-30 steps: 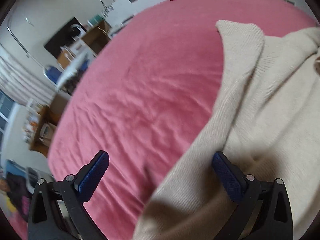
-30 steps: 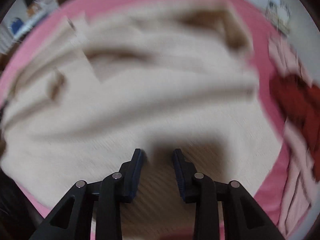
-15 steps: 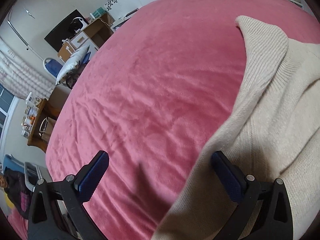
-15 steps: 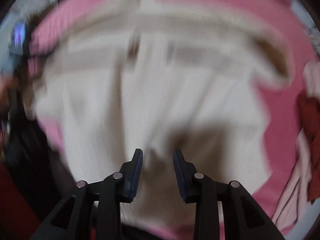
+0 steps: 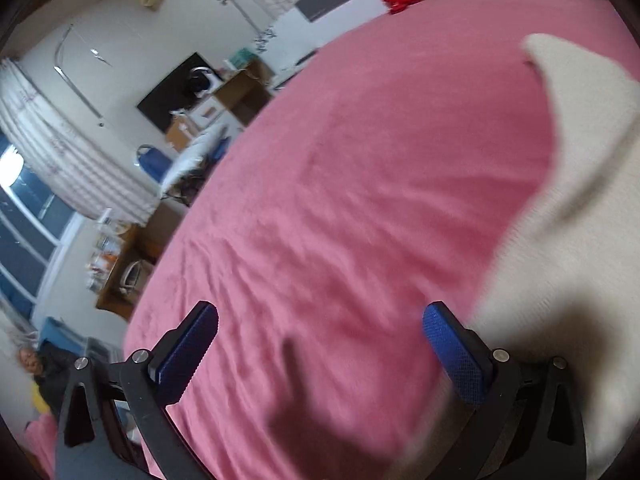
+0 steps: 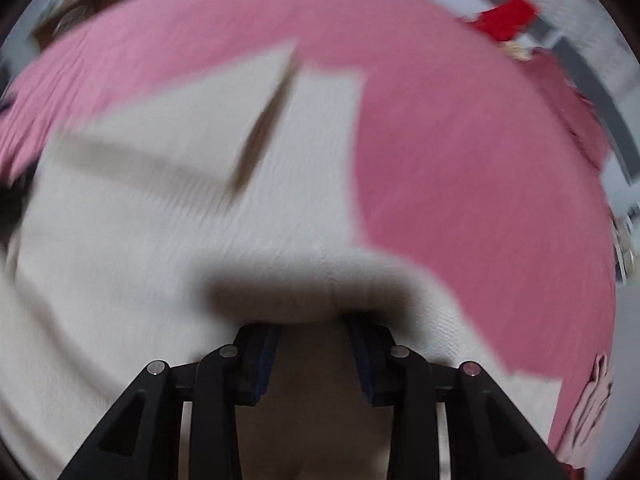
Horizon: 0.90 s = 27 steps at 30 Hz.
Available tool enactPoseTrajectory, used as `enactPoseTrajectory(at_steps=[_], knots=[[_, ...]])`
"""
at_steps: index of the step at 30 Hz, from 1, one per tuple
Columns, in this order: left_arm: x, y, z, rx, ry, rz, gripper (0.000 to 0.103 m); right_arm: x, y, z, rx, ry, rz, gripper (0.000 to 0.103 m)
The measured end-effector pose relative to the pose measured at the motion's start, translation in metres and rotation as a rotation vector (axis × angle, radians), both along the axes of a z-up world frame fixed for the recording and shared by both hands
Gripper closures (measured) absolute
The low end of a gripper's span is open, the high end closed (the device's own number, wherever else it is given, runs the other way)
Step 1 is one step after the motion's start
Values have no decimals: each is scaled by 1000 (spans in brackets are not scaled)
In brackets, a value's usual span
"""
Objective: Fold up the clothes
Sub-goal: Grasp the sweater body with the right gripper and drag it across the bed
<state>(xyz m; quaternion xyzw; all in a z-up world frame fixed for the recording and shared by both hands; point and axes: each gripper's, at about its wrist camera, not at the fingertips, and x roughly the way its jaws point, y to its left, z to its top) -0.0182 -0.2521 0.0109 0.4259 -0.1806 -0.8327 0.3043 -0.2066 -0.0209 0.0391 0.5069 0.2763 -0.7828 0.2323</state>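
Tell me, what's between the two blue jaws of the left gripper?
Only the bare pink bedspread and a dark shadow on it, as the left wrist view shows. The left gripper stands open and empty; the cream sweater lies off to its right.

Soft, even indoor light, strong motion blur in both views, and dark fisheye-warped edges.

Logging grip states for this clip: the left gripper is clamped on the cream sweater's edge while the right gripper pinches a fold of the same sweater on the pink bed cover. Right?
Not quite. In the left wrist view the left gripper is open, nothing between its pads; the cream sweater lies beside it on the pink bed cover. The right gripper does pinch a fold.
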Motion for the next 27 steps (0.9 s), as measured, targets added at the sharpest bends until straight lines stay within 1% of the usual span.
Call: enactPoseTrajectory(at_steps=[1,3,6,7,11,12,14,15,16,17,18,19,21,23,24,25,26,27], knots=[[-10,-7,0,8,4,9,0,-14,-2,1,-27,8,-39,70],[-29,-15,0,3,2,10,0,-39,-1,-2,-87,-48,-114,69],[-39,-20,3,-17,-2,-36,0,-46,9,17,-213,-62,-119,70],[-37,-21,3,-5,-7,-46,0,-47,14,24,-256,-73,-124,70],[-16,-34,7,128,11,-27,0,-50,41,56,-434,-150,-154,68],[-10,-36,7,161,21,-20,0,-51,38,67,-483,-150,-142,68],[-1,-32,6,215,37,-19,0,-53,17,85,-564,-156,-113,67],[3,-32,6,243,42,-22,0,-52,5,92,-582,-160,-98,64],[4,-36,7,263,42,-27,0,-52,-11,90,-544,-170,-82,63],[6,-38,8,285,41,-33,0,-59,-28,81,-463,-182,-71,63],[7,-41,9,311,38,-37,0,-72,-47,68,-358,-194,-67,63],[9,-44,9,346,33,-38,0,-82,-59,58,-272,-203,-66,63],[13,-56,8,434,26,-29,0,-91,-57,45,-179,-219,-76,63],[15,-66,6,497,16,-18,0,-96,-63,32,-178,-264,-83,63],[16,-72,5,528,9,-13,0,-98,-65,26,-185,-290,-86,61],[17,-75,4,549,2,-10,0,-98,-69,22,-190,-301,-84,62],[15,-74,4,543,-8,-13,0,-96,-73,22,-192,-286,-71,66],[14,-73,4,537,-18,-15,0,-94,-77,22,-193,-271,-58,81]])
